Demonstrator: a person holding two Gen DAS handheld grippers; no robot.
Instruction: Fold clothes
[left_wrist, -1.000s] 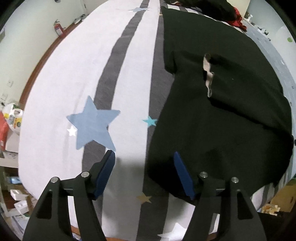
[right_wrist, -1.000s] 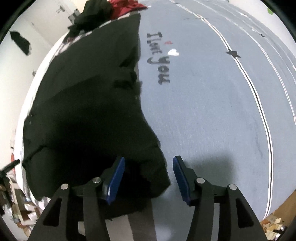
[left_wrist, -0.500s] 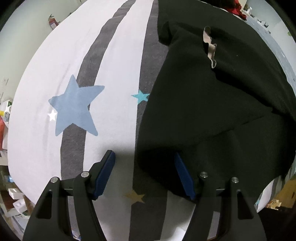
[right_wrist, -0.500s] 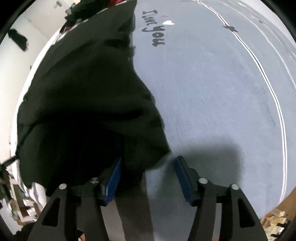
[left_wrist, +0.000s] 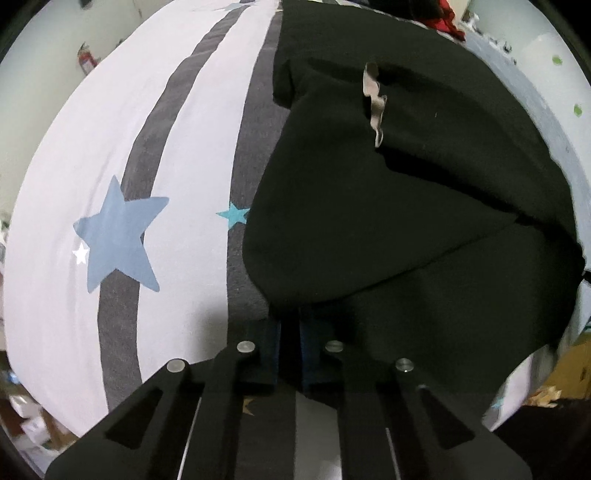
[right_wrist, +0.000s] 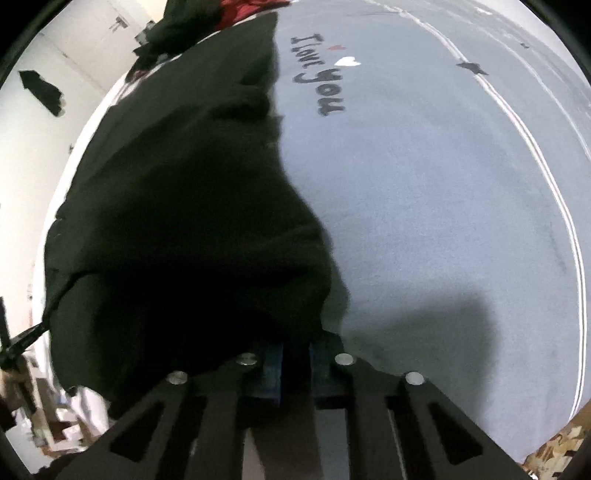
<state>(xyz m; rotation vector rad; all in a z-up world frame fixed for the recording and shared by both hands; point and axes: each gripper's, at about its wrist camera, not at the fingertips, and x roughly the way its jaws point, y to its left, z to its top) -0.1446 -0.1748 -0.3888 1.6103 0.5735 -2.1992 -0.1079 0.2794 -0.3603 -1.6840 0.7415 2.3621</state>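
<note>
Left gripper (left_wrist: 290, 345) is pressed together on the near hem of the black garment (left_wrist: 406, 206), blue pads nearly meeting w/ dark cloth pinched between them. Right gripper (right_wrist: 295, 365) is likewise clamped on the same black garment (right_wrist: 177, 206), at its near edge, w/ a strip of black fabric running between the blue pads.

Garment lies spread on a bed, straddling two covers. In the left wrist view it sits on a white sheet w/ grey stripes (left_wrist: 147, 155), its left edge overlapping the wider grey stripe. A fold runs diagonally across the lower right part, upper layer lying over the lower one. A pale fabric tag (left_wrist: 373, 99) sticks out near the garment's far middle, approx. where the neck opening seems to be. A big light-blue star (left_wrist: 118, 236) and a small teal star (left_wrist: 233, 215) are printed on the sheet; the teal one is just beside the garment's edge.

In the right wrist view the garment's right edge rests on a grey-blue cover (right_wrist: 443, 184) w/ thin white lines and the printed words "I love you" (right_wrist: 319, 79), lettering near the cloth but apart from it.

A red and dark clothes pile (right_wrist: 207, 18) sits at the far end, beyond the garment.
</note>
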